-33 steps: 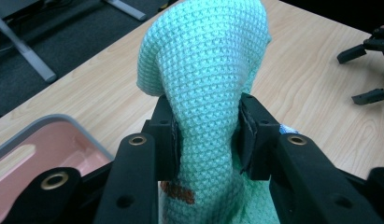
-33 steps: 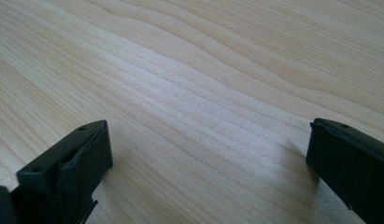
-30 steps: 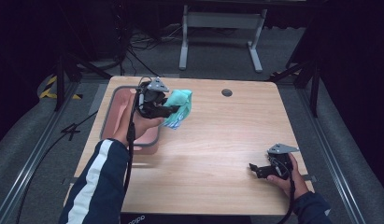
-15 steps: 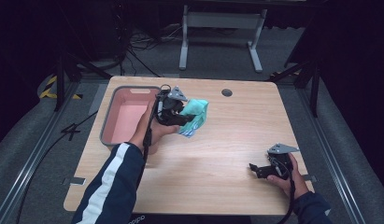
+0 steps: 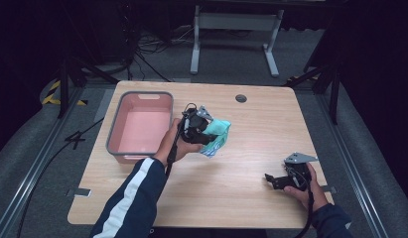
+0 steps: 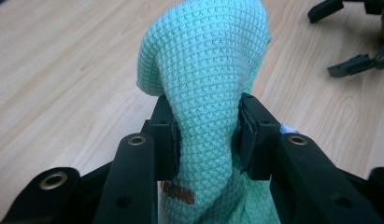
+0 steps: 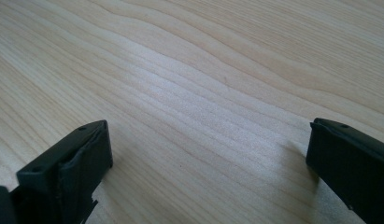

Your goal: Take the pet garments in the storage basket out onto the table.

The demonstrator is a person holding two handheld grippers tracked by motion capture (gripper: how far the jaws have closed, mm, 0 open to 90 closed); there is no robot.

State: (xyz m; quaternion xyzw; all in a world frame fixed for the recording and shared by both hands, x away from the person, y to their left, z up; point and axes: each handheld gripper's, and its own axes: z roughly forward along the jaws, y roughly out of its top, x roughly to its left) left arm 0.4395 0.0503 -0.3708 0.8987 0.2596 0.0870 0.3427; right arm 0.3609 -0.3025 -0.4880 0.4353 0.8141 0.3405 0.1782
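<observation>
Hanging bunched above mid-desk, the green cloth point(image 5: 216, 135) is clamped in the left gripper point(image 6: 206, 133), just right of the pink bin point(image 5: 140, 127). Judged step: carrying; next calls for a set-down. Right gripper point(image 5: 277, 179) rests open, near right. Bare desk point(image 5: 231, 193) between offers room.

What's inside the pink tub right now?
The pink tub looks empty: its bare pink floor shows. The near inner wall is hidden by the rim. The green cloth is outside, clamped in the left hand-held gripper.
</observation>
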